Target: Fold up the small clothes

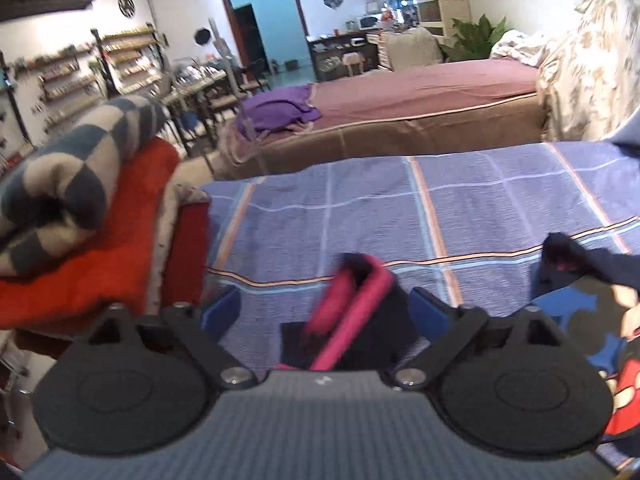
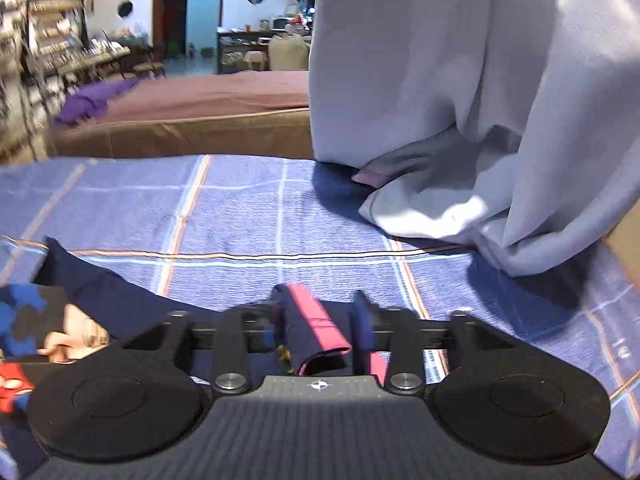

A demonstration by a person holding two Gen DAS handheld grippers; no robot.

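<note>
Left claw (image 1: 326,308) spread around pink-trimmed garment (image 1: 356,304), right claw (image 2: 318,320) clamping it, grey sheet (image 2: 460,100) right-view only

Bluish indoor light; motion blur on foreground; fisheye bends edges, corners dark.

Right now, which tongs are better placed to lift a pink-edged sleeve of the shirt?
Right. The right tongs are almost closed around a pink-edged sleeve, so probably only a squeeze is needed. The left tongs stand wide open around the other sleeve.

The dark garment (image 1: 592,332) runs off the frame's right edge, its printed figure cut off and blurred
</note>
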